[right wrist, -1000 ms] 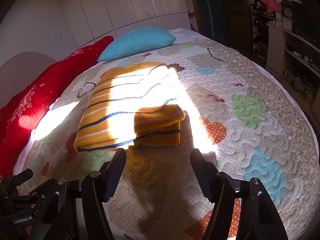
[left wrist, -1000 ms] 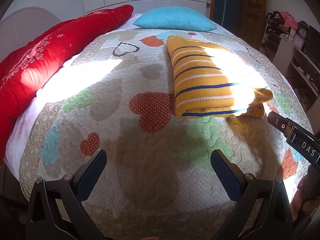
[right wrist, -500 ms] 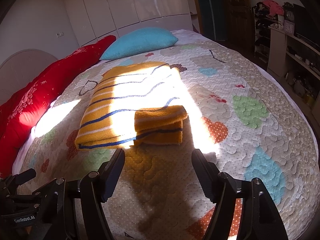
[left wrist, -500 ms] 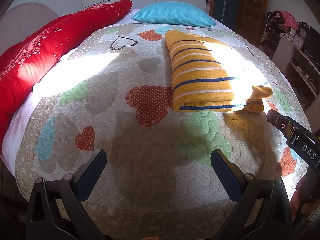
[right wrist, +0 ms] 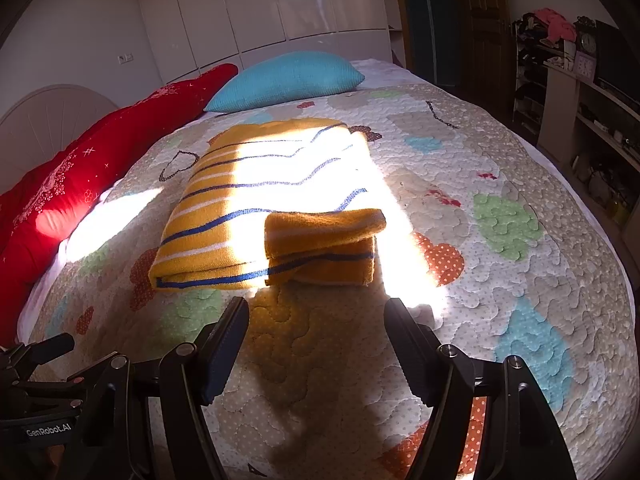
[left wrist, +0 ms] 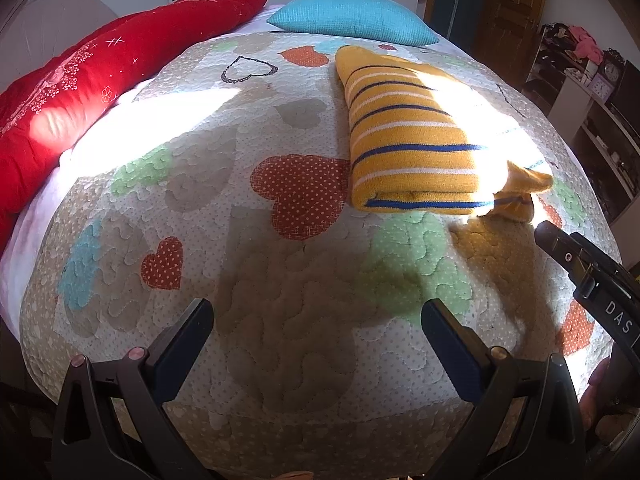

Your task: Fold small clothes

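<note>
A yellow knit garment with blue and white stripes [left wrist: 412,148] lies folded on the quilted bed, its sleeve part doubled over at the near right corner [right wrist: 320,236]. It also shows in the right wrist view [right wrist: 224,224]. My left gripper [left wrist: 316,328] is open and empty, above the quilt's near edge, left of and short of the garment. My right gripper [right wrist: 316,332] is open and empty, just short of the garment's near edge. The right gripper's body shows at the right edge of the left wrist view [left wrist: 588,276].
The heart-patterned quilt [left wrist: 280,264] covers the bed. A long red cushion [left wrist: 80,88] lies along the left side and a turquoise pillow [left wrist: 352,16] at the far end. Shelves with clutter [right wrist: 592,128] stand to the right, white cupboards [right wrist: 280,8] behind.
Both grippers have drawn back a little from the garment and risen slightly; the garment lies as before. Both stay open.
</note>
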`<state>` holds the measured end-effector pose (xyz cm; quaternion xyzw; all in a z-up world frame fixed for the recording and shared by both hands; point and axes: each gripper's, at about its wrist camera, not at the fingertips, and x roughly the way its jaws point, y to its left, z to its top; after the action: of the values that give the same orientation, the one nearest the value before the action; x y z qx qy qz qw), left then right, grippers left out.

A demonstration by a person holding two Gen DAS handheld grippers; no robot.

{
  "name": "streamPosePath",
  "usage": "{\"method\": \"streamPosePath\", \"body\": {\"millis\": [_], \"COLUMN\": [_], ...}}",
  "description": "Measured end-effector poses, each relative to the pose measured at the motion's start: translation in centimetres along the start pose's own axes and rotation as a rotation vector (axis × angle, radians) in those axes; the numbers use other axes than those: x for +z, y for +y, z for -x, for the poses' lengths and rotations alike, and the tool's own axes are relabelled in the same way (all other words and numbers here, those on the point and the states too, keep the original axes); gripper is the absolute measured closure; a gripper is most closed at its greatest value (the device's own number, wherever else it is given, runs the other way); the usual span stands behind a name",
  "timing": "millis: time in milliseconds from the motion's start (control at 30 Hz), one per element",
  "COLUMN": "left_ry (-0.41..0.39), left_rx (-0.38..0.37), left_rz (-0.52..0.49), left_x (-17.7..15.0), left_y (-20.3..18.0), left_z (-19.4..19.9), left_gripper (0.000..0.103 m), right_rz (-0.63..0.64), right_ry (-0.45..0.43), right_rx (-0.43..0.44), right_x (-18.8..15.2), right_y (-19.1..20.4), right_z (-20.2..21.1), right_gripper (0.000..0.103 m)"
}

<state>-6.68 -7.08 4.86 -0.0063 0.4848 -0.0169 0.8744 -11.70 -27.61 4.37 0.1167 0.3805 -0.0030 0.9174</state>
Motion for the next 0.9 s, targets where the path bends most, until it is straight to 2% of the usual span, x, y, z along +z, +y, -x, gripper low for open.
{"method": "streamPosePath", "body": {"millis": [367, 900], "left_ry": [-0.008, -0.091], "left_rx": [-0.011, -0.05], "left_rz": [0.009, 0.057], "left_x": [-0.3, -0.7], "left_y": [0.2, 1.6], "left_z": [0.7, 4.5], "left_gripper": [0.0, 0.0], "right_rz": [0.035, 0.112], "right_ry": [-0.017, -0.098], "right_rx": [0.003, 0.005], "right_x": [-0.1, -0.4], "right_y": [1.0, 4.0], "right_z": [0.9, 5.7], "right_gripper": [0.028, 0.023]}}
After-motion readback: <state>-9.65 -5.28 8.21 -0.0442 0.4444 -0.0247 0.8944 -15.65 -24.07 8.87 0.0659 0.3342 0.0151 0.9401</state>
